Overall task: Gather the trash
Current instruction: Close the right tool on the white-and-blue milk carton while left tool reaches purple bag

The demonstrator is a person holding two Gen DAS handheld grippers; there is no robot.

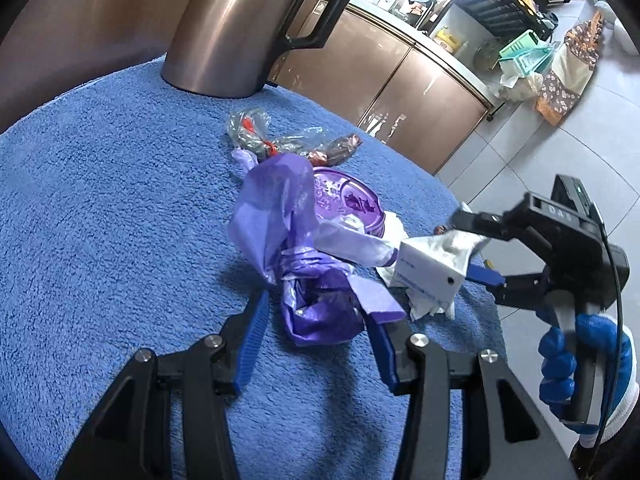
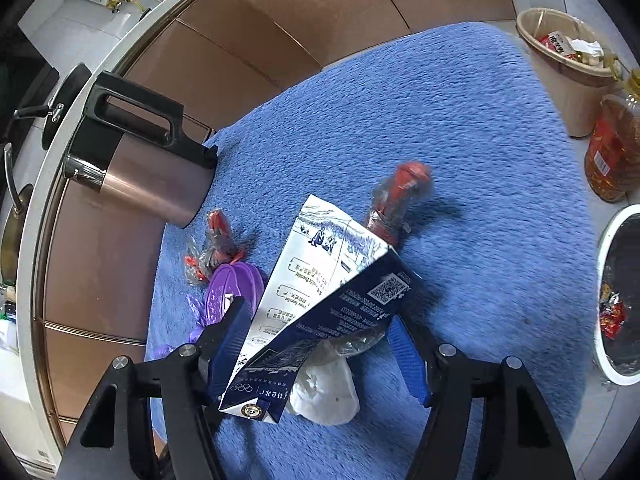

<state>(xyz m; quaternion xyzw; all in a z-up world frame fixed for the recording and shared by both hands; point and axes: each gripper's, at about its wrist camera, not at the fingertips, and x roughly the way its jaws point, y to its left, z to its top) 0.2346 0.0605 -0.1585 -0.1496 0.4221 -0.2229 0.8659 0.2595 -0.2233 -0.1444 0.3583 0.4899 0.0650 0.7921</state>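
Observation:
A crumpled purple plastic bag (image 1: 304,264) lies on the blue towel (image 1: 100,220), between the open jaws of my left gripper (image 1: 316,320), which is not closed on it. My right gripper (image 2: 320,344) sits around a flattened blue-and-white milk carton (image 2: 320,296) with a white tissue (image 2: 324,392) under it; the carton also shows in the left wrist view (image 1: 428,268). The carton touches the left finger; a gap shows at the right finger. A purple lid (image 1: 348,204), clear wrappers (image 1: 256,132) and a red sausage wrapper (image 2: 396,196) lie nearby.
A metal kettle (image 1: 248,28) stands at the towel's far edge. In the right wrist view a brown paper bin (image 2: 568,60) with trash, an oil bottle (image 2: 616,140) and a white-rimmed bin (image 2: 620,300) are to the right. Brown cabinets (image 1: 400,88) run behind.

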